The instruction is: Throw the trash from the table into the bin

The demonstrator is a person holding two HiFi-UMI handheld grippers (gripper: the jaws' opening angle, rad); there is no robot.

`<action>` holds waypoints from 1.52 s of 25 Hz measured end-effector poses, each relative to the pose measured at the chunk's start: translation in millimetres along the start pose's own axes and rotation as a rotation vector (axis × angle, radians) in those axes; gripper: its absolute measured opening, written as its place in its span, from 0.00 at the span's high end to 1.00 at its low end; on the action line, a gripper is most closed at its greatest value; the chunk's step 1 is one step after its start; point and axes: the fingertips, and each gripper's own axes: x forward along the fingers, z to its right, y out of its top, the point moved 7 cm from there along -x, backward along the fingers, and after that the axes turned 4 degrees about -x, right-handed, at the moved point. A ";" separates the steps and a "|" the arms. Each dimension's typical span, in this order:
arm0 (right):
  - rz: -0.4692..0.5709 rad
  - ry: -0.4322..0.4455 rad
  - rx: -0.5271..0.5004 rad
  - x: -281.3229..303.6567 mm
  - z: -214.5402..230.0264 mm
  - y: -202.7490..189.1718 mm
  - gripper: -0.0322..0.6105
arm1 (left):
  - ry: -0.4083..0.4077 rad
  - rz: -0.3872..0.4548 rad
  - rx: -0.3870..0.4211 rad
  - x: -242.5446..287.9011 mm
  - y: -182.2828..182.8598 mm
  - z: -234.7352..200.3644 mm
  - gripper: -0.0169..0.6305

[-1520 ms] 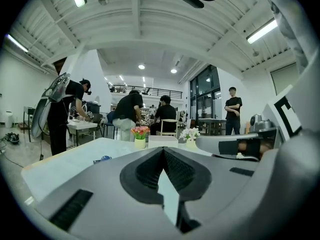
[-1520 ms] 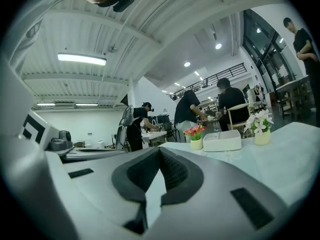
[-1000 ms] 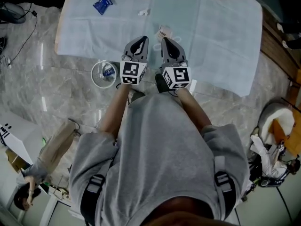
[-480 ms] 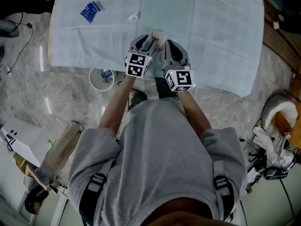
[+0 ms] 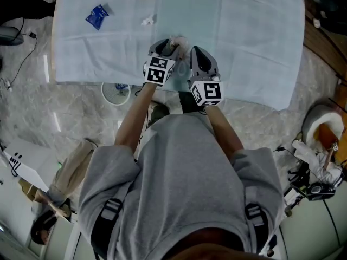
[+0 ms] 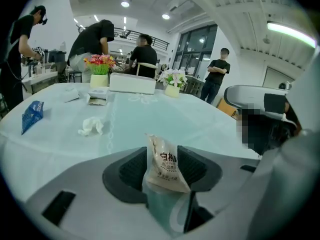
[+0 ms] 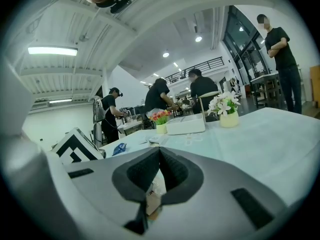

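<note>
— Thin plastic film, that pale snack packet (image 6: 165, 168), and it stands upright on its own at the middle of the table's near edge. Is it held yet?

— I'd say not. The left gripper (image 5: 166, 46) has just been opening its jaws. The packet is between them, but there's a gap on at least one side, so nothing is pressing on it.

— And the other one?

— The right gripper (image 7: 159, 169) has its jaws together with nothing in them. It hangs just beside the left one.

— So what could spoil the pick?

— The packet is light and leans a little. If one pad reaches it before the other, it will probably tip or slide away. If the jaws go too low, they could pinch the tablecloth (image 5: 244, 47) as well and drag it. That would shift the blue wrapper (image 5: 97, 15) and the crumpled tissue (image 5: 147, 20) towards the far left corner.

— And on the way to the bin?

— The bin (image 5: 104, 93) is on the floor, just off the near edge towards the left corner. A grip on only the top seam could let the film slip out before it gets there.
</note>
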 end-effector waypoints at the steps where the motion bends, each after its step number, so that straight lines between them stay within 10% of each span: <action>1: -0.002 -0.001 0.001 0.4 0.7 -0.6 0.94 | 0.000 -0.001 0.002 1.7 -0.4 -0.1 0.68; 19: -0.003 0.001 -0.023 -9.7 -2.7 3.4 0.94 | 0.036 0.020 0.060 -9.7 3.8 11.4 0.85; 38: 0.177 0.067 -0.085 -47.0 -74.1 62.2 0.94 | 0.160 0.531 0.129 -176.3 57.5 41.7 0.87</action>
